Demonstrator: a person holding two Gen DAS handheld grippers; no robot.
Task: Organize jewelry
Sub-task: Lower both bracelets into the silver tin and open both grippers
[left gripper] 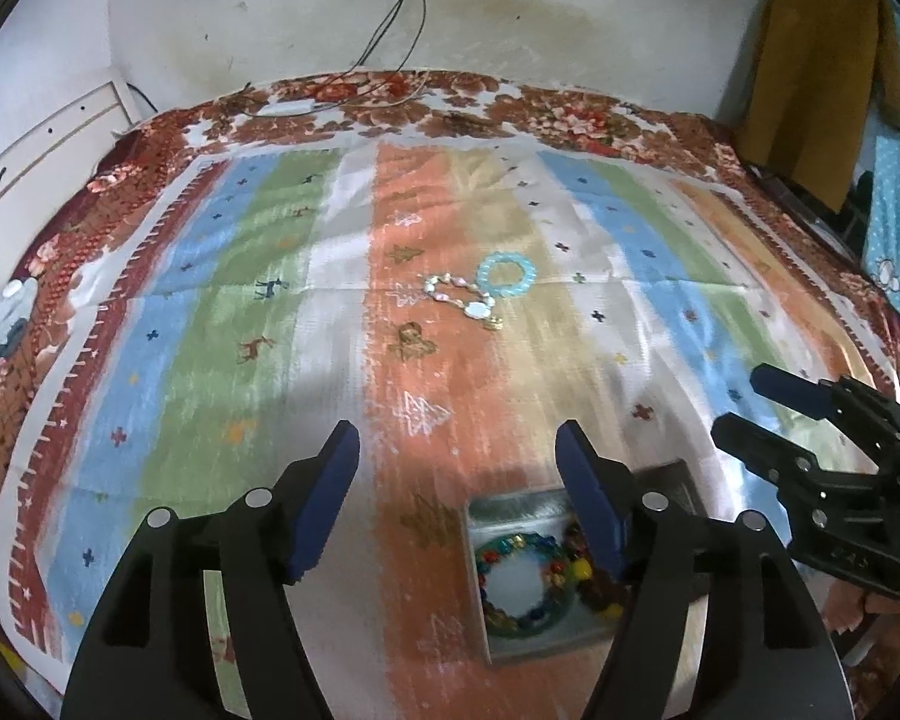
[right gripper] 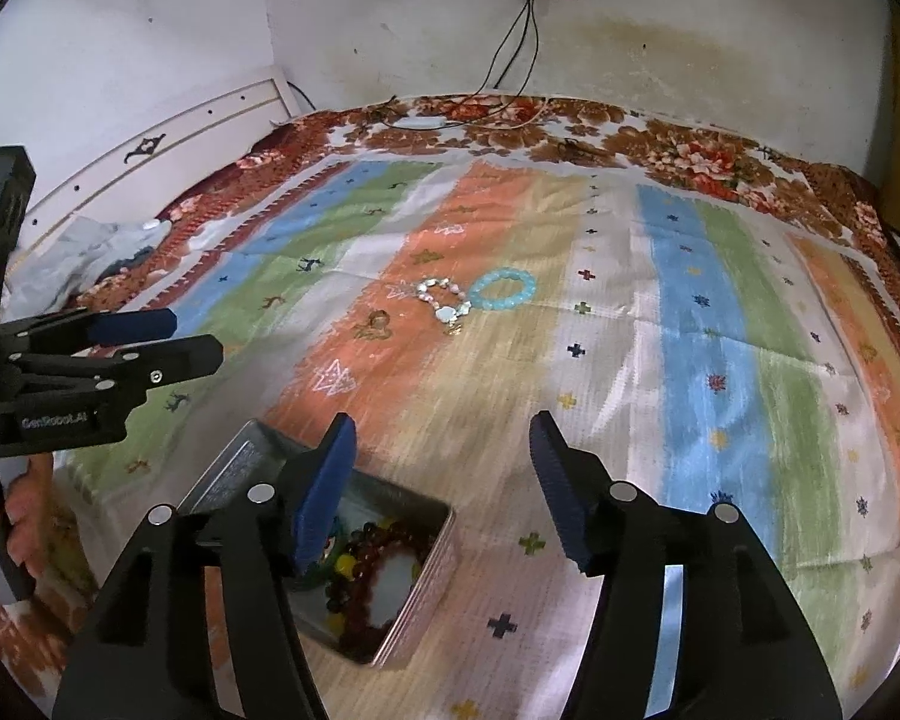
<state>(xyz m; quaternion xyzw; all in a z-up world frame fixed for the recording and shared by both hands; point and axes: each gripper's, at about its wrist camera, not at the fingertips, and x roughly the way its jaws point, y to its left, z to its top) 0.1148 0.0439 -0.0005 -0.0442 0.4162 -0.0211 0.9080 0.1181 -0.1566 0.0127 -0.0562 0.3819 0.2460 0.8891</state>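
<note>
The left gripper (left gripper: 457,450) and right gripper (right gripper: 444,444) both gape empty above the open silver metal tin (right gripper: 444,540) of colourful bead bracelets (left gripper: 525,582). Farther off on the striped cloth (left gripper: 240,330) lie a turquoise bead bracelet (right gripper: 503,288) and, just beside it, a pale stone bracelet (right gripper: 444,300).

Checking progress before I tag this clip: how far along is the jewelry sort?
Done: several bead bracelets already lie in the open tin. In hand: nothing; the left gripper and right gripper are both open and empty above the tin. Left: the blue bracelet, the pale bracelet and a small ring are still out on the cloth.
</note>
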